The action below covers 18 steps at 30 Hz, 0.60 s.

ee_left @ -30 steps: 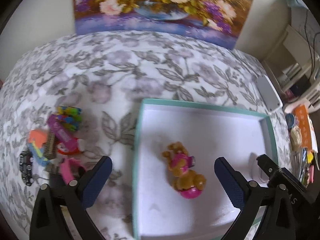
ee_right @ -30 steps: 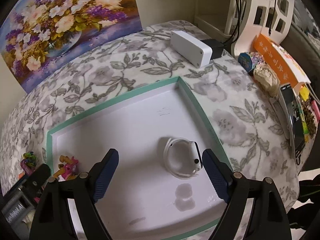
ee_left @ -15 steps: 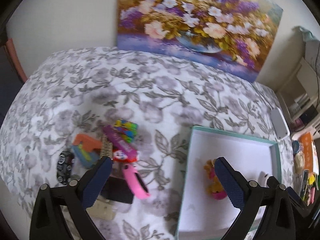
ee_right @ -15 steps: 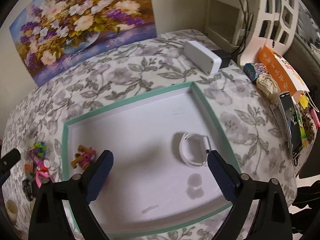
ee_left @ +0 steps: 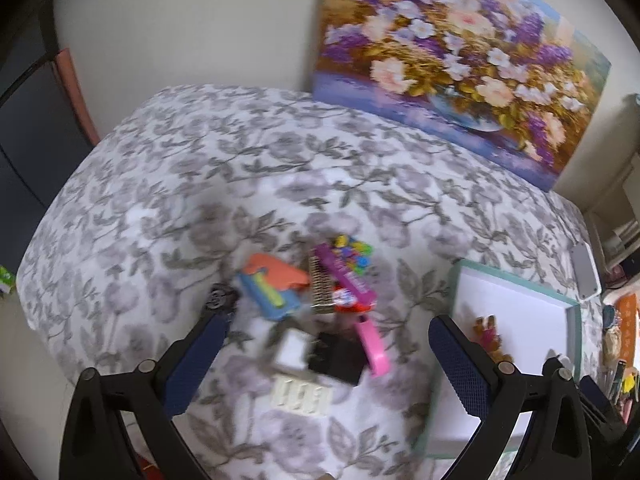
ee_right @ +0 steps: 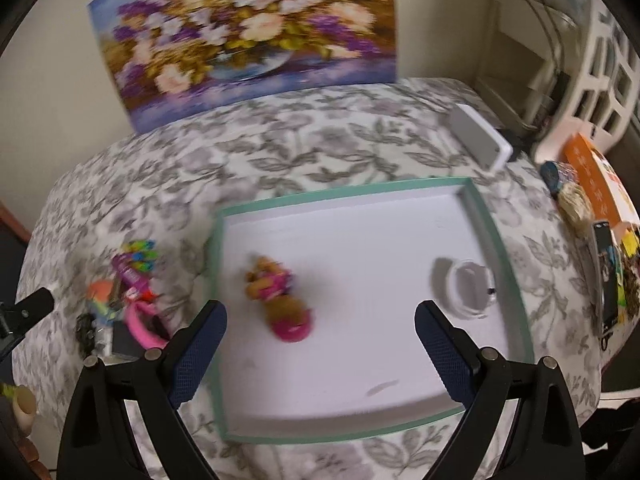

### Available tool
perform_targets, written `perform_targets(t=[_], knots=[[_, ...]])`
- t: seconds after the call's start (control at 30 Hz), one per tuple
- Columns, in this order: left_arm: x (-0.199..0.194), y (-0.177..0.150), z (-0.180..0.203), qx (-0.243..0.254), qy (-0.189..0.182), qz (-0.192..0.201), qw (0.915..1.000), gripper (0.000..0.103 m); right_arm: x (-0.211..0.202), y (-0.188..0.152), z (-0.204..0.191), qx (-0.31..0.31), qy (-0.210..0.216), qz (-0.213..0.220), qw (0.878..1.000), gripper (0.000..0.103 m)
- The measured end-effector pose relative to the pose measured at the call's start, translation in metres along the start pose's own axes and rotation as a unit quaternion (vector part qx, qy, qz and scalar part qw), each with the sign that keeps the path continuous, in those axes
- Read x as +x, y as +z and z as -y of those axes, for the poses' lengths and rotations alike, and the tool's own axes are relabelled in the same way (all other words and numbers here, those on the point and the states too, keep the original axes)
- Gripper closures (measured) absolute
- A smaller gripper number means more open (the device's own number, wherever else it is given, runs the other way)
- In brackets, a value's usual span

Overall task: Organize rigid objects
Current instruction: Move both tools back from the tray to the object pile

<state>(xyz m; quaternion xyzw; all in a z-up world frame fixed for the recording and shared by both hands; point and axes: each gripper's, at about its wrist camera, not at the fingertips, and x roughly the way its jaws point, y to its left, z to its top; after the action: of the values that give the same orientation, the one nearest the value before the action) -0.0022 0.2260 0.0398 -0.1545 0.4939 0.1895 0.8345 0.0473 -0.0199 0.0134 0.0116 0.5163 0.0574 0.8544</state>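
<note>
On the left of the floral tabletop (ee_left: 168,184) lies a blurred heap of small objects (ee_left: 316,304), with the left gripper (ee_left: 326,364) hanging above it, jaws spread wide and empty. Just right of the heap sits a teal-rimmed white tray (ee_right: 496,236). A brown-and-pink toy figure (ee_right: 280,300) lies at its left side and a white watch (ee_right: 470,290) at its right. Over the tray's near part, the right gripper (ee_right: 320,354) is released too, holding nothing.
</note>
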Motion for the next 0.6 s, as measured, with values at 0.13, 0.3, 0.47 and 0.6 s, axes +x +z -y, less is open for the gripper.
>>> perform_targets(t=[0.13,0.3,0.47,0.6], knots=[[-0.003,-0.003,-0.02,-0.012,0.01,0.0,0.9999,0.0,-0.004,-0.005,-0.026,-0.028,0.021,-0.004,0.999,0.008],[-0.008,-0.007,-0.045,-0.031,-0.001,0.0,0.9995,0.0,-0.006,-0.014,-0.063,-0.072,0.043,-0.01,0.996,0.008],[0.0,-0.011,-0.064,-0.045,0.001,-0.011,0.9989,0.0,0.01,-0.025,-0.093,-0.099,0.052,-0.039,0.993,0.008],[0.018,-0.016,-0.073,-0.058,0.001,-0.042,0.9974,0.0,0.023,-0.034,-0.107,-0.106,0.049,-0.063,0.991,0.008]])
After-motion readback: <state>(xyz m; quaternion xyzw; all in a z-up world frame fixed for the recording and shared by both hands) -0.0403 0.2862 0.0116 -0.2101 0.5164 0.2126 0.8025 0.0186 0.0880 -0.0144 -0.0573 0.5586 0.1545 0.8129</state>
